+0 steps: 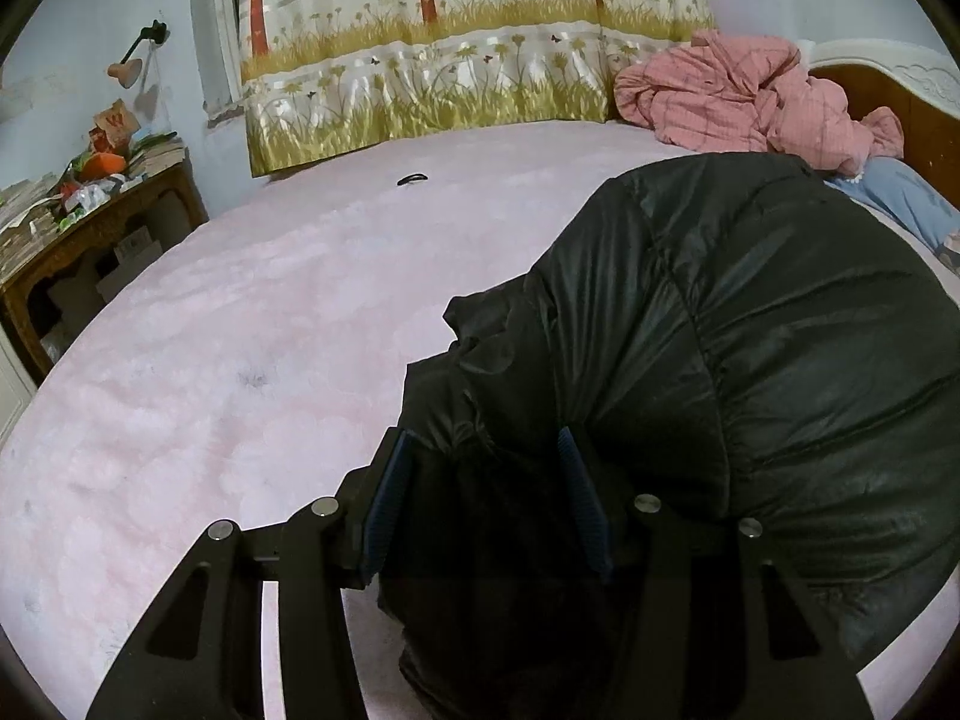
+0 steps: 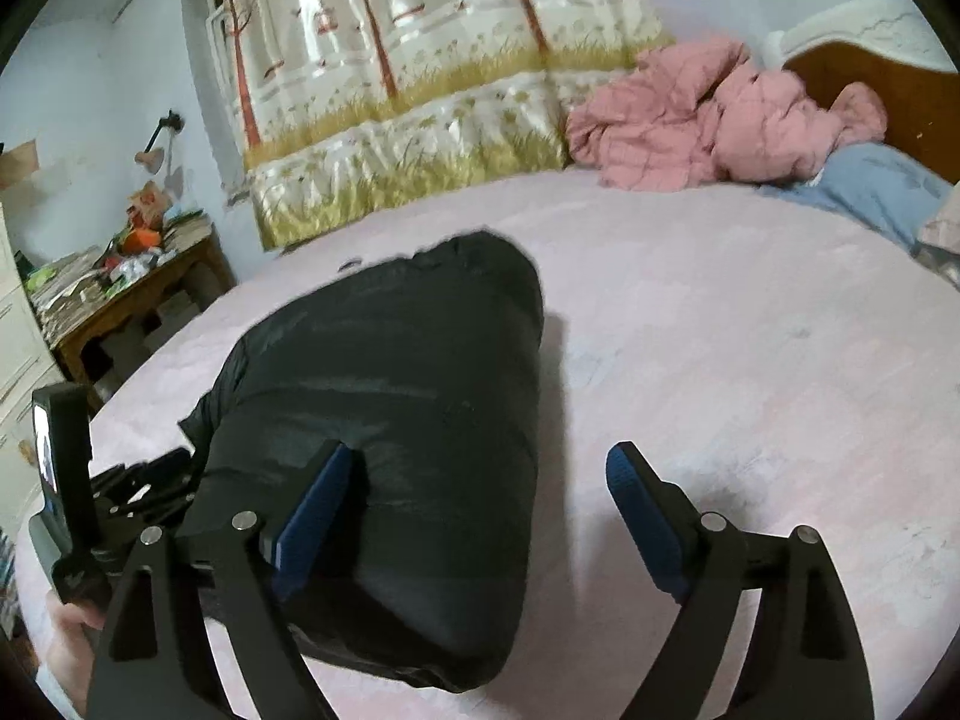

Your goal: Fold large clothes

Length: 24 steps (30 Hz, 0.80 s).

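A black puffer jacket (image 1: 750, 360) lies folded into a bulky bundle on the pink bed (image 1: 240, 360). My left gripper (image 1: 486, 450) is closed on the jacket's near left edge, with dark fabric filling the gap between its blue pads. In the right wrist view the jacket (image 2: 408, 396) lies left of centre. My right gripper (image 2: 480, 468) is open and holds nothing; its left finger (image 2: 318, 504) rests against the jacket's near right side and its right finger (image 2: 642, 510) is over bare sheet. The left gripper's body (image 2: 120, 492) shows at the jacket's left.
A crumpled pink quilt (image 1: 738, 96) and a blue pillow (image 1: 900, 198) lie at the bed's far right by the wooden headboard (image 2: 870, 84). A cluttered wooden side table (image 1: 90, 222) stands at the left. A printed curtain (image 1: 450, 48) hangs behind. A small dark object (image 1: 411, 179) lies on the sheet.
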Available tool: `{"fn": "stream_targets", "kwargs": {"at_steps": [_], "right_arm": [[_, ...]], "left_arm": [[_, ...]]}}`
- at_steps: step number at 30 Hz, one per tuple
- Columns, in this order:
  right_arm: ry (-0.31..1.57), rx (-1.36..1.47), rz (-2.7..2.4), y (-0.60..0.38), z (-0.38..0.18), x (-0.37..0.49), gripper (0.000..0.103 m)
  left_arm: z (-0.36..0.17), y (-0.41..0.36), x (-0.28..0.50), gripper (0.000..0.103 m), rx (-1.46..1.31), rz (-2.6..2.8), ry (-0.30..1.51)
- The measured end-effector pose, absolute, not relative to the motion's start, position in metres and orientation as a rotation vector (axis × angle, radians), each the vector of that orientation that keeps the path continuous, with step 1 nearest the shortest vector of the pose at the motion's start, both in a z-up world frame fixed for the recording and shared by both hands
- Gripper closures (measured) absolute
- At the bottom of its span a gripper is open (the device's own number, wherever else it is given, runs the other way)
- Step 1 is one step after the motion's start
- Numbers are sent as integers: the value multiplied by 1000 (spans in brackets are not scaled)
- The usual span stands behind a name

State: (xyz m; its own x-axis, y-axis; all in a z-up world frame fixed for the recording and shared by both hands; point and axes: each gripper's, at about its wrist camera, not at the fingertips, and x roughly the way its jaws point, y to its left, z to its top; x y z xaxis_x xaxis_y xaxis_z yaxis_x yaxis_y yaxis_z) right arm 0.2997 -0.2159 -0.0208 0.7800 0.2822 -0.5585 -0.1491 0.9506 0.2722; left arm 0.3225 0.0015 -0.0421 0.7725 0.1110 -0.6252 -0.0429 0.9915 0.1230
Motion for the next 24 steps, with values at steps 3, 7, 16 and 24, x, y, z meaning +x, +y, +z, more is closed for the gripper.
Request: {"fn": "stream_targets", "kwargs": {"at_steps": [3,7,16,24], "right_arm": [[725,305,341,-214,-36,313,21],[680,218,305,-199,-33,306,30],[572,-37,303,-156,-22,281,32],[516,-22,240,-168,-11,279,23]], "left_arm": [[-37,2,320,48,85,73,663],[-14,18,308,15,-78,-63,611],[-15,43,317,0,-220,-41,699],[-57,75,340,0,-589,-220,898]]}}
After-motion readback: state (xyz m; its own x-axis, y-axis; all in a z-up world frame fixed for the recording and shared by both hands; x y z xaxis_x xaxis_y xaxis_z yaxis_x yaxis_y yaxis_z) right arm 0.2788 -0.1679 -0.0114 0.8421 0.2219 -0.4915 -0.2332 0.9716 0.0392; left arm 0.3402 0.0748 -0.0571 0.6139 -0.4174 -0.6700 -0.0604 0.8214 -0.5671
